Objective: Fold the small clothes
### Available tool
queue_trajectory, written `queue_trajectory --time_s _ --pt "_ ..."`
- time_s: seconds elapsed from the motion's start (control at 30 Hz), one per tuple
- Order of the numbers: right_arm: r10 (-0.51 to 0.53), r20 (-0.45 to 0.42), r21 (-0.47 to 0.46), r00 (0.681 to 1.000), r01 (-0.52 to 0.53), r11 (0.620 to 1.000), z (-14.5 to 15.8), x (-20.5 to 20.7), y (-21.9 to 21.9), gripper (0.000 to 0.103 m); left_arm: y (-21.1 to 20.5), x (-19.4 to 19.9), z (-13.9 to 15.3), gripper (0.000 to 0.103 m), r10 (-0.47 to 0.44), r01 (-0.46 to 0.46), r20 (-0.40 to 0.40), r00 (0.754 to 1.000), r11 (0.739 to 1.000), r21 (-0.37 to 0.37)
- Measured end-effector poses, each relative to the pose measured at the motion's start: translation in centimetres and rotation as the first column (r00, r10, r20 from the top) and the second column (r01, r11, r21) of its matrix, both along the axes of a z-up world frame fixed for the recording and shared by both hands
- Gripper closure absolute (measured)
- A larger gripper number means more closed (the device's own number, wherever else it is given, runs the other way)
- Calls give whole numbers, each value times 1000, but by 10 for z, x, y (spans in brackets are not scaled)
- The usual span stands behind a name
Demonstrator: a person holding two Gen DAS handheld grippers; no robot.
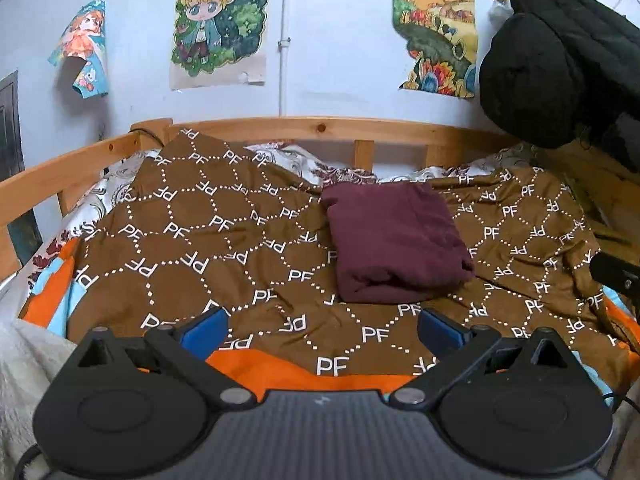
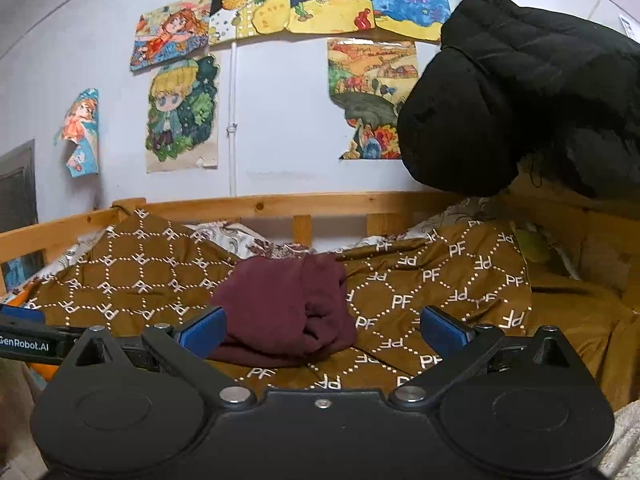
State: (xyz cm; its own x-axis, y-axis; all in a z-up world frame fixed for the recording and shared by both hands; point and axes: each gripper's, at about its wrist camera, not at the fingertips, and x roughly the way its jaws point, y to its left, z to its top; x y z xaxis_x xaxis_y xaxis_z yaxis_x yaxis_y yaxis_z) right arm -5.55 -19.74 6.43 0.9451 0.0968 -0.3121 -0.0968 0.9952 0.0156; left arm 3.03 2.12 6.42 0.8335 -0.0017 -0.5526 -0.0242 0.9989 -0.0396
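Note:
A maroon garment (image 1: 394, 246) lies folded into a compact rectangle on the brown "PF"-patterned bedspread (image 1: 208, 240). It also shows in the right wrist view (image 2: 286, 312). My left gripper (image 1: 322, 326) is open and empty, hovering above the bedspread a little short of the garment. My right gripper (image 2: 322, 326) is open and empty, close in front of the garment, whose near edge sits between its blue fingertips (image 2: 204, 330). Part of the right gripper shows at the right edge of the left view (image 1: 616, 276), and the left gripper at the left edge of the right view (image 2: 28, 340).
A wooden bed rail (image 1: 320, 128) runs along the back and left. A black puffy jacket (image 1: 560, 60) hangs at the upper right, also in the right view (image 2: 520, 96). Drawings (image 1: 218, 20) cover the wall. A floral sheet (image 1: 304, 164) shows behind the bedspread.

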Motion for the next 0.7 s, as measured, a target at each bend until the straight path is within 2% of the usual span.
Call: queue_trajectory --time_s 0.3,0.7 --pt "-74 -109 25 991 77 997 -10 18 -8 0 1 2 -2 1 1 -1 -11 1000 1000 6" --pt "-80 -131 37 988 85 996 -12 22 -11 0 0 3 -5 1 -2 2 -23 1000 1000 19"
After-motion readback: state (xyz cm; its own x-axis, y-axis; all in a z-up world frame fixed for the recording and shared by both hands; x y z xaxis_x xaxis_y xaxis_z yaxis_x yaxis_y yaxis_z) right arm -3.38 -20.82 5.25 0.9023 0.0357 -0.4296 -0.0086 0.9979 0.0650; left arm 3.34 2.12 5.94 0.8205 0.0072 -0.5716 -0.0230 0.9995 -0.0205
